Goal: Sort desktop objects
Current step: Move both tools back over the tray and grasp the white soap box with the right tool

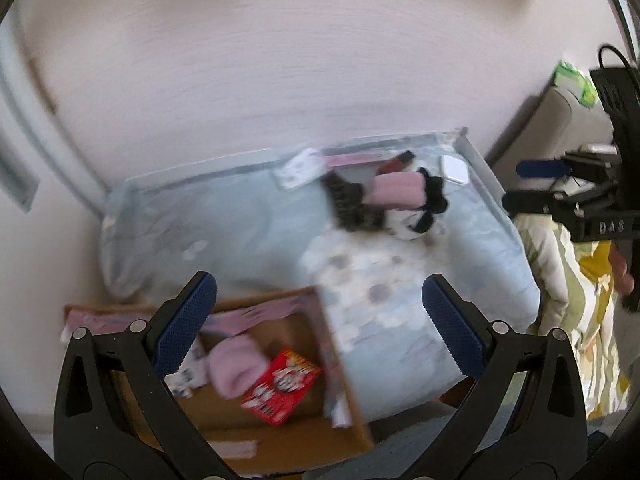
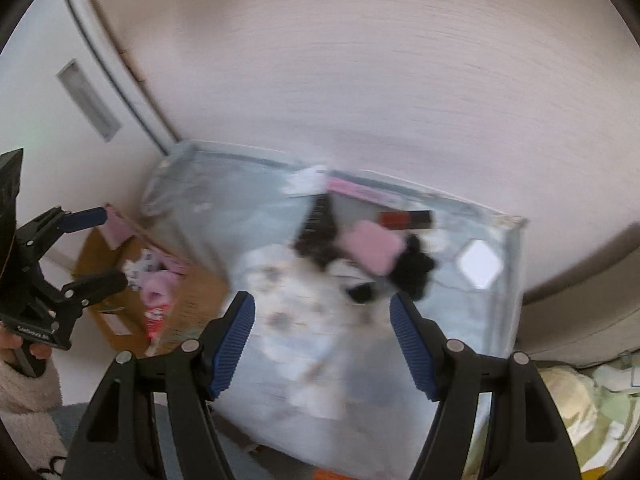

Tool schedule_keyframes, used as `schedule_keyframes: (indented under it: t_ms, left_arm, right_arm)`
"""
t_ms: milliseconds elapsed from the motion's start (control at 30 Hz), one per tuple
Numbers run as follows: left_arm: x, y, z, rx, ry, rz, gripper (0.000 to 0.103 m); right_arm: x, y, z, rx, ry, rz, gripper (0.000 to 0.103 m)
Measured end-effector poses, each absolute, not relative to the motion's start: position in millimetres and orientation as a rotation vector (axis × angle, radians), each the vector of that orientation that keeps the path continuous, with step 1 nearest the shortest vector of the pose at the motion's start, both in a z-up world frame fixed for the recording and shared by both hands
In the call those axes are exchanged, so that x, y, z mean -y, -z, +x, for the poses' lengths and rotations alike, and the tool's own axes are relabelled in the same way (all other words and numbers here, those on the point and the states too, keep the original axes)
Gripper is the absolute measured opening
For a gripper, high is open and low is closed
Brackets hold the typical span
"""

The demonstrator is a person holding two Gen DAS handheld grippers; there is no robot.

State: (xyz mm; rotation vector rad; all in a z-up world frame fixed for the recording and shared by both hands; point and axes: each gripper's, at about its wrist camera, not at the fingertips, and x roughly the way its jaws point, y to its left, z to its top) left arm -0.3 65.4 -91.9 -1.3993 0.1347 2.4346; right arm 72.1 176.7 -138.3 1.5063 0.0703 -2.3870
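- Pale-blue plastic: the big bagged bedding bundle (image 2: 200, 216) serves as your landmark; everything below is placed against it.
- On its far top edge lies a small heap: a pink folded cloth (image 2: 370, 246), a black hair clip or comb (image 2: 316, 224), a black-and-white soft piece (image 2: 416, 268), and a red-and-black stick (image 2: 406, 219). Blur hides finer detail.
- Red-and-black stick: its long axis runs along the bundle's far edge, crosswise to your right gripper's fingers.
- Right gripper (image 2: 322, 340): jaws apart, nothing between them, hanging over the bundle's near half with the heap straight ahead, just beyond the tips.
- Left gripper (image 1: 320, 324): jaws apart and empty, above the cardboard box (image 1: 304, 436) at the bundle's near left corner; the heap sits ahead and to its right.
- Box already holds a pink soft item (image 1: 234, 364) and a red packet (image 1: 280, 386).
- Judgement: your right hand is nearer the heap; your left is nearer the box.
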Motion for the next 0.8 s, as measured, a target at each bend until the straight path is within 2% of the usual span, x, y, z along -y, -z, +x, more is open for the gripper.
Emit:
schedule_keyframes:
  t_ms: [400, 600, 800]
  left_arm:
    - [-187, 159, -37, -0.253, -2.369, -1.426, 0.103]
    - [-208, 204, -62, -0.241, -2.423, -1.435, 0.103]
    - [-228, 235, -74, -0.369, -2.442, -1.433, 0.101]
  right_arm:
    - [-277, 189, 20, -0.222, 2.300, 1.573, 0.066]
    - [-300, 232, -13, -0.391, 2.187, 1.560, 0.066]
    - [-315, 273, -39, -0.464, 2.100, 1.564, 0.066]
